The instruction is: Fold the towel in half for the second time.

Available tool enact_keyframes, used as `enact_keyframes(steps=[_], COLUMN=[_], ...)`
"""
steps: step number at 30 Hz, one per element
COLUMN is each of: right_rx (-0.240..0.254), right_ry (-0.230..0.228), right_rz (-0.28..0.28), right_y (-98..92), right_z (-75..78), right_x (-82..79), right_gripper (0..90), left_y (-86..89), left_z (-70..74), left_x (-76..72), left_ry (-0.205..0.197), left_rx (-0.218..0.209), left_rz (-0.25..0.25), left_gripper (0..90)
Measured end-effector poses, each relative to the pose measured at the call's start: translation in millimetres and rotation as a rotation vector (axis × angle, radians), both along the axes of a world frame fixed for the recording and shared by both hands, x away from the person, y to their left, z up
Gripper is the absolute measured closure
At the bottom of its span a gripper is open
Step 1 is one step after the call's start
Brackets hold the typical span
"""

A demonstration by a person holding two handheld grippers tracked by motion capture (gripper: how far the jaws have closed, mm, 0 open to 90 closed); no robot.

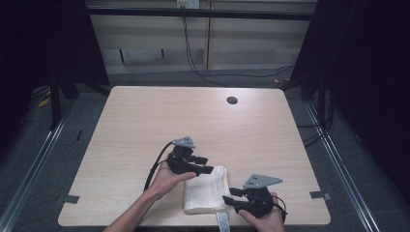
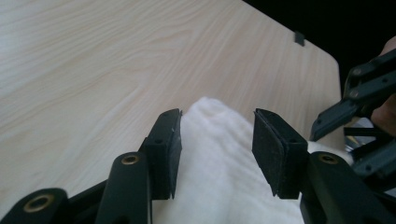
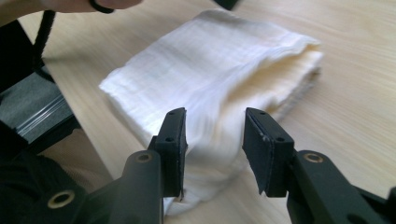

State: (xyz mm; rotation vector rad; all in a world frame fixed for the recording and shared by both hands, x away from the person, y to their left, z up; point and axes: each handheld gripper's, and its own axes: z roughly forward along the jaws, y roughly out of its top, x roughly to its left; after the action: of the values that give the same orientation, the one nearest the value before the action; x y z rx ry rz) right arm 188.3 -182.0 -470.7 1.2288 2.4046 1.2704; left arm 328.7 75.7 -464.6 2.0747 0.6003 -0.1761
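Wooden table (image 1: 145, 121) bears folded white cloth (image 1: 205, 191).

Left gripper (image 1: 205, 164): black body built of flat linkage bars, grey three-cornered plate on top, thick black cable looping off its left side toward the near edge. Right gripper (image 1: 230, 198): same black build, larger-looking grey three-cornered plate with small dark holes, thin black cable at its right. Left gripper view: two black fingers (image 2: 163, 154) ending in square blocks with matte rubber-like pads (image 2: 268, 154), small screw holes in the block sides, brass-coloured rivets at the link pivots. Right gripper view: fingers (image 3: 170, 149) alike, same brass rivets, pad edges slightly chipped. Forearms bare, no sleeves in the high view
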Motion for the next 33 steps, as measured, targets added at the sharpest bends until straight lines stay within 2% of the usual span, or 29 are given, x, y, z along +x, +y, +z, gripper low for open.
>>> enact_keyframes(steps=[1, 3, 5, 7, 9, 10, 11, 12, 13, 15, 19, 20, 21, 23, 24, 26, 28, 31, 32, 33], right_rx=[0.0, 0.016, 0.009, 0.014, 0.027, 0.037, 0.037, 0.041, 0.048, 0.044, 0.044, 0.037, 0.037, 0.052, 0.042, 0.048, 0.05, 0.053, 0.077, 0.077], right_ry=[0.0, -0.002, -0.024, -0.027, -0.044, -0.055, -0.055, -0.056, -0.045, -0.046, -0.05, -0.06, -0.06, -0.066, -0.077, -0.078, -0.082, -0.082, -0.083, -0.083], right_rz=[0.0, -0.033, -0.042, -0.048, -0.056, -0.059, -0.059, -0.045, -0.019, -0.008, -0.04, -0.057, -0.057, -0.075, -0.086, -0.093, -0.111, -0.123, -0.132, -0.132], right_y=[0.0, -8.6, -12.0, -13.8, -17.9, -21.7, -21.7, -25.1, -26.2, -27.0, -33.7, -38.7, -38.7, -43.5, -47.7, -49.8, -55.9, -59.5, -63.7, -63.7], right_z=[0.0, 0.9, 2.6, 3.9, 7.1, 10.6, 10.6, 13.4, 14.5, 15.2, 15.0, 14.9, 14.9, 15.2, 15.8, 15.8, 14.7, 14.3, 15.0, 15.0], right_x=[0.0, 1.6, 3.1, 4.4, 8.3, 12.8, 12.8, 17.6, 20.2, 22.2, 30.5, 32.2, 32.2, 31.9, 30.6, 29.9, 28.4, 28.5, 28.3, 28.3], right_gripper=[58.4, 55.8, 55.4, 55.3, 54.4, 54.0, 54.0, 54.1, 54.0, 53.2, 49.5, 48.9, 48.9, 48.1, 47.2, 46.7, 45.8, 45.6, 45.4, 45.4], left_y=[0.0, 11.3, 19.6, 24.1, 33.4, 43.8, 43.8, 54.8, 61.0, 66.8, 88.8, 99.4, 99.4, 110.0, 121.3, 126.9, 140.7, 149.4, 159.3, 159.3], left_z=[0.0, 1.6, 3.2, 4.1, 6.6, 10.0, 10.0, 13.3, 14.3, 15.1, 16.3, 16.9, 16.9, 17.0, 16.3, 15.6, 13.6, 12.9, 12.3, 12.3], left_x=[0.0, -0.3, -1.9, -3.1, -5.1, -7.8, -7.8, -11.0, -12.7, -14.8, -24.3, -29.4, -29.4, -34.8, -41.9, -46.2, -55.2, -58.5, -62.6, -62.6], left_ry=[0.0, -0.013, -0.015, -0.02, -0.033, -0.043, -0.043, -0.056, -0.06, -0.06, -0.078, -0.081, -0.081, -0.077, -0.057, -0.052, -0.06, -0.059, -0.056, -0.056], left_rx=[0.0, 0.023, 0.024, 0.026, 0.045, 0.062, 0.062, 0.078, 0.073, 0.07, 0.081, 0.086, 0.086, 0.086, 0.077, 0.07, 0.083, 0.088, 0.091, 0.091], left_rz=[0.0, 0.023, 0.037, 0.046, 0.059, 0.077, 0.077, 0.109, 0.113, 0.123, 0.155, 0.16, 0.16, 0.178, 0.204, 0.217, 0.235, 0.257, 0.274, 0.274], left_gripper=[51.8, 50.4, 49.1, 48.8, 47.1, 45.4, 45.3, 46.1, 46.2, 45.9, 44.1, 42.4, 41.2, 39.9, 38.8, 37.7, 35.9, 35.2, 33.6, 33.3])
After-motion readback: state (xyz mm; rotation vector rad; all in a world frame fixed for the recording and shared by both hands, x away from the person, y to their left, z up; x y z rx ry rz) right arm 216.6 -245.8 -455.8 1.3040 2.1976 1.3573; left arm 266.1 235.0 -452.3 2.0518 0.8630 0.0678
